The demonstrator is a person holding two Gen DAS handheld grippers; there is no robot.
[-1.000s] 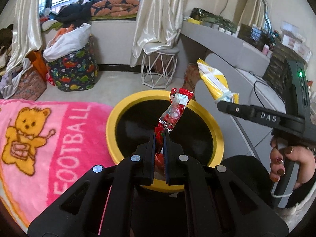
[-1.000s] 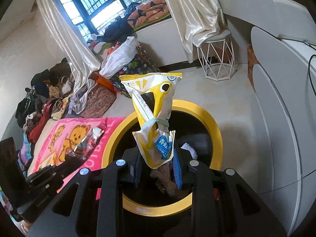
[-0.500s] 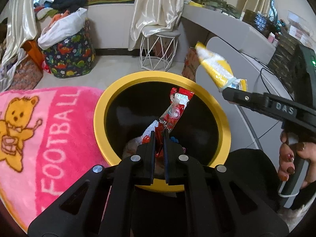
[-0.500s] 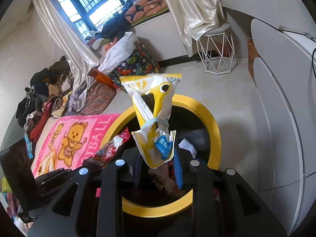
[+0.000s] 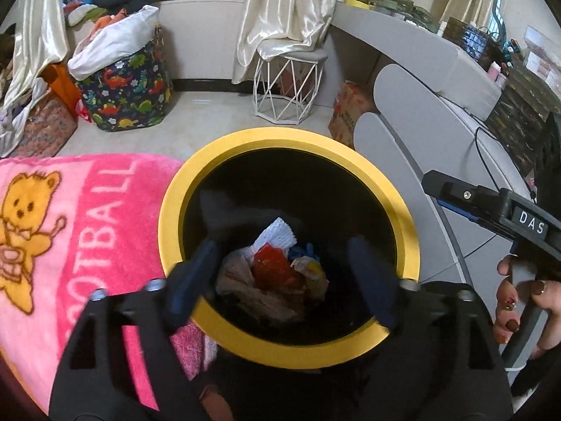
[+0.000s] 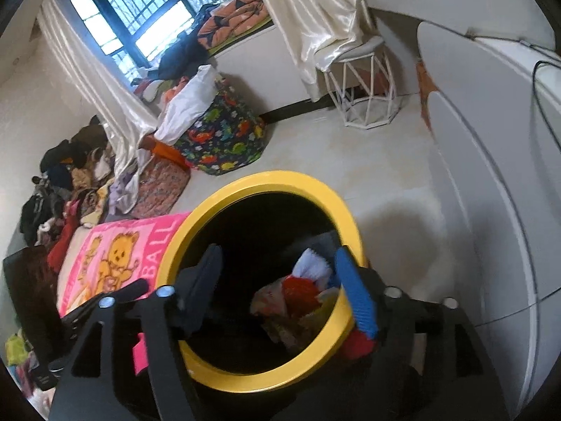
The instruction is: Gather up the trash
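Observation:
A black trash bin with a yellow rim [image 5: 287, 147] stands right below both grippers; it also shows in the right wrist view [image 6: 280, 182]. Inside lie the red wrapper [image 5: 271, 266], white tissue [image 5: 277, 233], a yellow bag [image 5: 313, 270] and other scraps; the pile also shows in the right wrist view [image 6: 298, 294]. My left gripper [image 5: 284, 273] is open and empty over the bin's mouth. My right gripper [image 6: 277, 291] is open and empty over the bin, and shows at the right of the left wrist view [image 5: 491, 207].
A pink bear blanket [image 5: 70, 231] lies left of the bin. A grey curved desk [image 5: 438, 133] stands to the right. A white wire stool [image 5: 287, 87], a dinosaur-print basket [image 5: 126, 94] and clothes piles [image 6: 70, 182] sit on the floor beyond.
Both grippers have opened. The red wrapper has dropped from the left and the yellow bag from the right into the bin. Both have moved closer over it.

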